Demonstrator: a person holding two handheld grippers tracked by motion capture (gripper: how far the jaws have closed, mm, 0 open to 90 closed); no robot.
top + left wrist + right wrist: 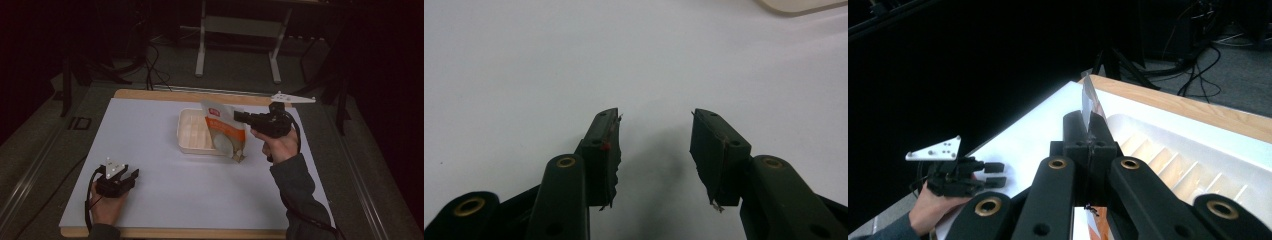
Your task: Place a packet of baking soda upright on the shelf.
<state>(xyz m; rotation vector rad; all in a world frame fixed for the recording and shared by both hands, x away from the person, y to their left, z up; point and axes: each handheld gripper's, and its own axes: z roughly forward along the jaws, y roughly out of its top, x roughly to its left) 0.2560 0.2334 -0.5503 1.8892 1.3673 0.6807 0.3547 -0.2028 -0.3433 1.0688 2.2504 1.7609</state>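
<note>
I pinch the pouch point(225, 131) in my right gripper point(239, 117), upright, leaning over tray point(187, 142) | left gripper point(131, 176) open, empty, well apart.

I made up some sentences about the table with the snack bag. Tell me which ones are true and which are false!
1. The right gripper pinches the orange-and-white bag. True.
2. The left gripper holds the bag too. False: its jaws stand open with nothing between them.
3. The bag is above the white tray. True.
4. The tray has no dividers. False: ribs split it into compartments.
5. The left gripper sits on the tray. False: it is on the white board, apart from the tray.
</note>
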